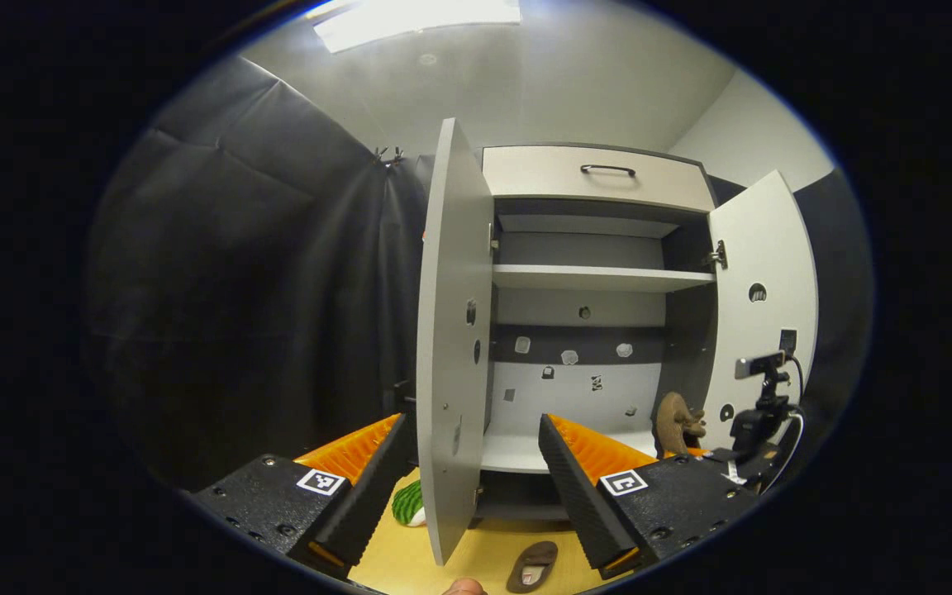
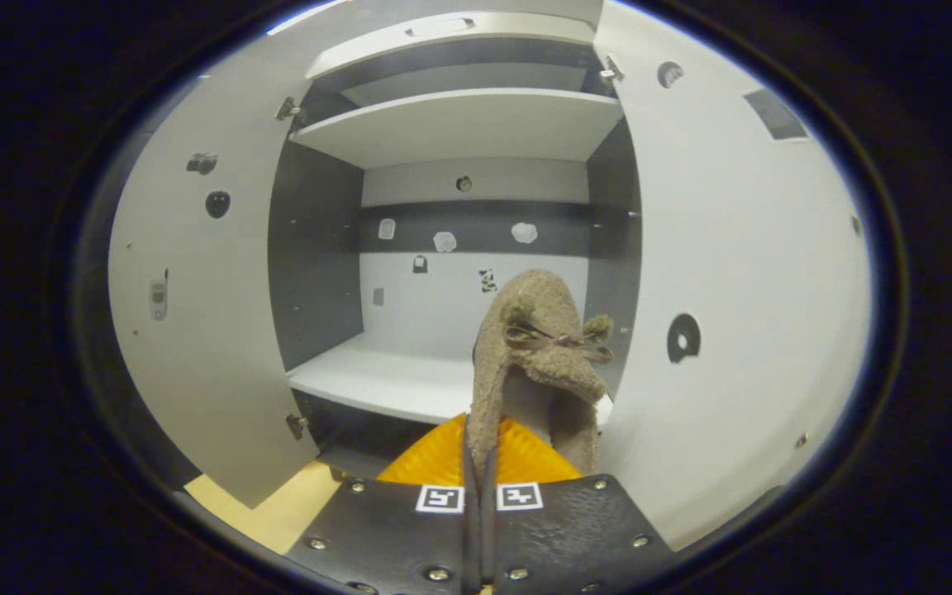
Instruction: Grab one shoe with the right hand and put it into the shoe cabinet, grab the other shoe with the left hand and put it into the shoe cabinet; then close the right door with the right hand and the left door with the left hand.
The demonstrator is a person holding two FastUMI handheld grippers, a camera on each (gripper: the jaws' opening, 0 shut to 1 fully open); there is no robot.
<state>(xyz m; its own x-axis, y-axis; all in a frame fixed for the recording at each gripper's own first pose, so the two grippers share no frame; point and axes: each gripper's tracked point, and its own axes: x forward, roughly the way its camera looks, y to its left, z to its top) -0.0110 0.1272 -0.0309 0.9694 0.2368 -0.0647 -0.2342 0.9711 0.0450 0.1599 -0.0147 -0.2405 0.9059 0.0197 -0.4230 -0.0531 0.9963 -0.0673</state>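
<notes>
A brown fuzzy shoe [image 2: 538,347] with a small bow is held upright, toe up, pinched by its edge between the closed fingers of the right gripper [image 2: 480,463], in front of the cabinet's [image 2: 459,124] lower compartment, just beside the right door [image 2: 740,289]. In the left gripper view the same shoe [image 1: 676,423] is seen at the lower right of the opening, with the right gripper [image 1: 753,430] behind it. The other shoe [image 1: 532,567] is seen lying on the wooden floor [image 1: 488,554] in front of the cabinet [image 1: 600,178], below the left gripper [image 1: 476,463], whose fingers are spread wide with nothing between them but the edge of the open left door [image 1: 449,347]. Both doors are swung open, and the right door [image 1: 761,289] stands beside the shoe. A green striped object [image 1: 410,504] is seen on the floor beside the left door.
</notes>
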